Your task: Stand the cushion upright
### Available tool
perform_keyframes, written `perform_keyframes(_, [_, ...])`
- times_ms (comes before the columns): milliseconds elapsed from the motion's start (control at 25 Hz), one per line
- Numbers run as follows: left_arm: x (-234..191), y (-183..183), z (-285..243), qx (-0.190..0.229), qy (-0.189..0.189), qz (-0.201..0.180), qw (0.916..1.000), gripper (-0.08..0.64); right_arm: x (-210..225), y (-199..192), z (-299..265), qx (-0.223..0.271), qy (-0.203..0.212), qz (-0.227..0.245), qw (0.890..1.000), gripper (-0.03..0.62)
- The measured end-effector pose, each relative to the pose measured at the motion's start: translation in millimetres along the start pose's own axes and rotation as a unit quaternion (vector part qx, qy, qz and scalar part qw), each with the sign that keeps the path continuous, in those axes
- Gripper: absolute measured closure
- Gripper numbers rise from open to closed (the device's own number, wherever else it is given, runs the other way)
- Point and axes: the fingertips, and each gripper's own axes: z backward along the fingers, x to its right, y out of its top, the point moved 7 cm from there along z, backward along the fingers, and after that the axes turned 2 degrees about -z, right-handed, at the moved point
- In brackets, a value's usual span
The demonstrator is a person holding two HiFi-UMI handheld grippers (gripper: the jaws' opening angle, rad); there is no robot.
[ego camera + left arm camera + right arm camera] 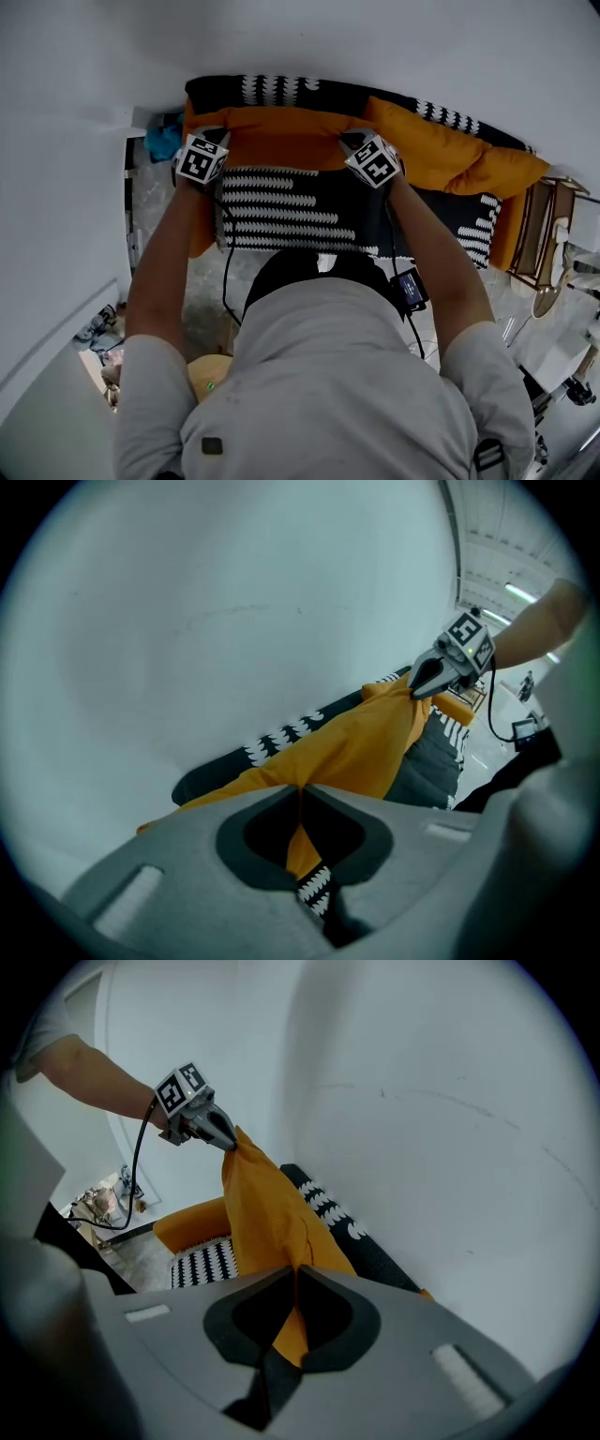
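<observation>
Closest in, from the head view, there's the person's grey shirt [328,375], both bare arms stretched forward. A small black device [410,288] with a lit screen sits strapped on the right forearm, and a dark cable [225,272] drops down alongside the left arm.

At the end of those arms, the left gripper [208,141] and the right gripper [351,141] point steeply down at the top edge of the orange cushion [281,141], one near each end. In the left gripper view, the left gripper [302,794] has its jaws pressed together with a fold of the orange cushion [347,752] pinched between them, and a strip of black-and-white print shows just below the pinch. Across the way in that same view, the right gripper [414,688] bites the far corner. Same story from the other side: the right gripper [298,1279] is clamped on the orange cushion [267,1213], with the left gripper [232,1145] nipping the far corner.

So the cushion hangs between the two grips, its top edge stretched taut. Below that edge, toward the person, lies a black-and-white patterned panel [281,211]; I can't tell whether it belongs to the cushion or to the seat.

Off to the right slumps a second orange cushion [450,150]. Behind everything runs a black patterned cover [281,91], and beyond it the white wall [375,47].
</observation>
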Motion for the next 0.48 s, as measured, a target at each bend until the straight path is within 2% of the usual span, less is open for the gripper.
perform_keyframes(240, [-26.7, -6.7, -30.4, -0.021, -0.01, -0.013, 0.9996, 0.541, 11.2, 4.8, -33.2, -0.02, -0.006, 0.0, 1.0, 0.569])
perform_keyframes(480, [-38.4, -20.6, -53.0, -0.03, -0.011, 0.009, 0.9994, 0.537, 21.6, 12.6, -57.4, -0.04, -0.005, 0.013, 0.999, 0.568])
